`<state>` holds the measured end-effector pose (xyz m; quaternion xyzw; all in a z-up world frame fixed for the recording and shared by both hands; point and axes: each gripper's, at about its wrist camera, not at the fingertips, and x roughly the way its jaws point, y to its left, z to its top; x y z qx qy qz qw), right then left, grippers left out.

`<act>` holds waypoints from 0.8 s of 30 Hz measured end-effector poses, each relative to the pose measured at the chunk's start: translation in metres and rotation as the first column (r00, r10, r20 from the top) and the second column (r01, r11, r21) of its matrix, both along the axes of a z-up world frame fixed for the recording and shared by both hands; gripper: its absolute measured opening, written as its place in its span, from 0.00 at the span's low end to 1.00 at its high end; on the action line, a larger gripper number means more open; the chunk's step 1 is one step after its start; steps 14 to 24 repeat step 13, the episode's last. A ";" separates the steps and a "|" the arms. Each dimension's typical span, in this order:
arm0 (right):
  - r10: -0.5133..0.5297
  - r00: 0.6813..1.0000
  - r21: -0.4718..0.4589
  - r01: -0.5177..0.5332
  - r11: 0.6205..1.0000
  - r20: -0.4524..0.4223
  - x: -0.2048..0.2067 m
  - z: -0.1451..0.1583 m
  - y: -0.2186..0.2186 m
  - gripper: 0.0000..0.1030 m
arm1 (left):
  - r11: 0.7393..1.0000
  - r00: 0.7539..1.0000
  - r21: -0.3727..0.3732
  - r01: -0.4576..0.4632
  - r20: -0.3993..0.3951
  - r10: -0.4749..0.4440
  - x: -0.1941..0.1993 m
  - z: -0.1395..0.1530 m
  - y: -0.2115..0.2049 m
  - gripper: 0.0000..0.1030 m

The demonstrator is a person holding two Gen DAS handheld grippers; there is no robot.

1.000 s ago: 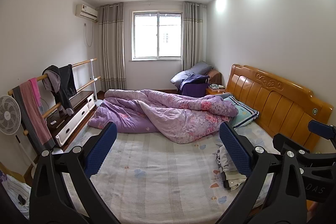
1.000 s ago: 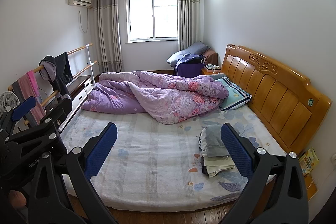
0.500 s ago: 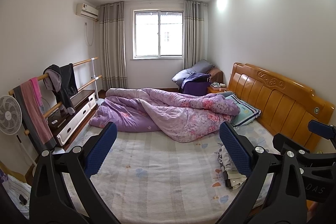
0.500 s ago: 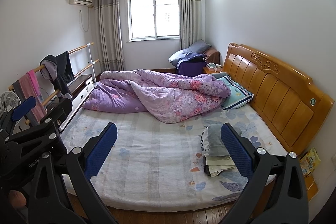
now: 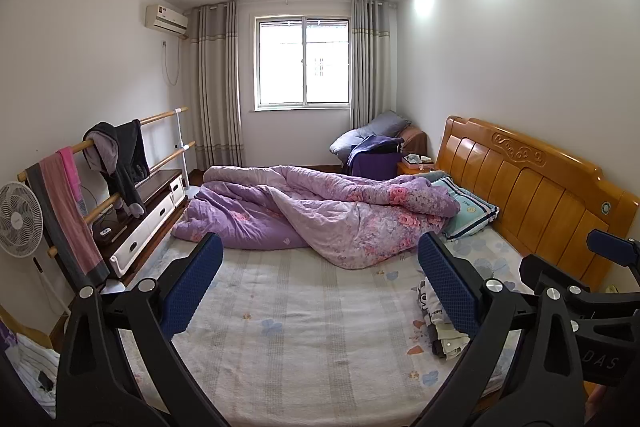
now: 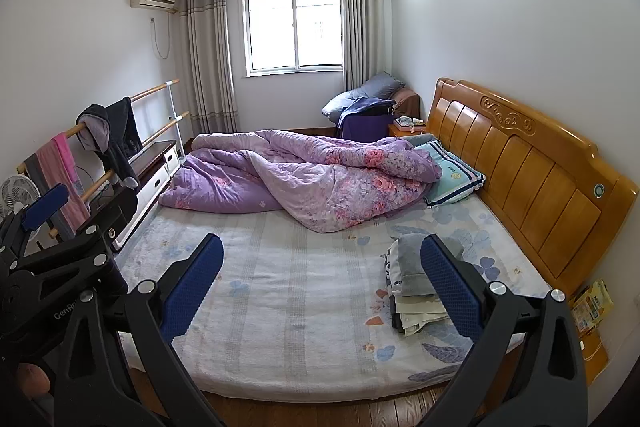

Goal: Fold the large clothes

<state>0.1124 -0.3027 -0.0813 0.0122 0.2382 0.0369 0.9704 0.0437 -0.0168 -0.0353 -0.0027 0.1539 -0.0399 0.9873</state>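
Both tools are held up over the foot of the bed (image 6: 296,307), pointing toward the window (image 5: 303,62) on the far wall. The left tool (image 5: 320,285) is spread wide, blue pads (image 5: 192,287) well apart, with nothing between them. The right tool (image 6: 322,285) is just as wide open and also empty. The clothes (image 6: 412,287) sit in a folded stack on the right side of the mattress, near the wooden headboard (image 6: 532,171); a grey piece lies on top, with white and cream layers under it and something dark at the bottom. From the right wrist view the right pad partly covers the stack's edge, though I can't tell that it touches. A crumpled purple quilt (image 5: 320,211) is heaped across the far half of the bed, beside a striped pillow (image 5: 468,213) against the headboard. Along the left wall a rack (image 5: 132,155) carries a dark jacket and a pink towel, with a fan (image 5: 18,213) standing near it. The bare striped sheet between the quilt and the tools has nothing lying on it but the stack.
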 end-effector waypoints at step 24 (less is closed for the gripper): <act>0.001 0.999 0.027 0.000 1.000 -0.034 0.006 -0.008 0.004 0.93 | 1.000 1.000 0.017 0.000 -0.022 0.000 0.002 -0.014 0.016 0.95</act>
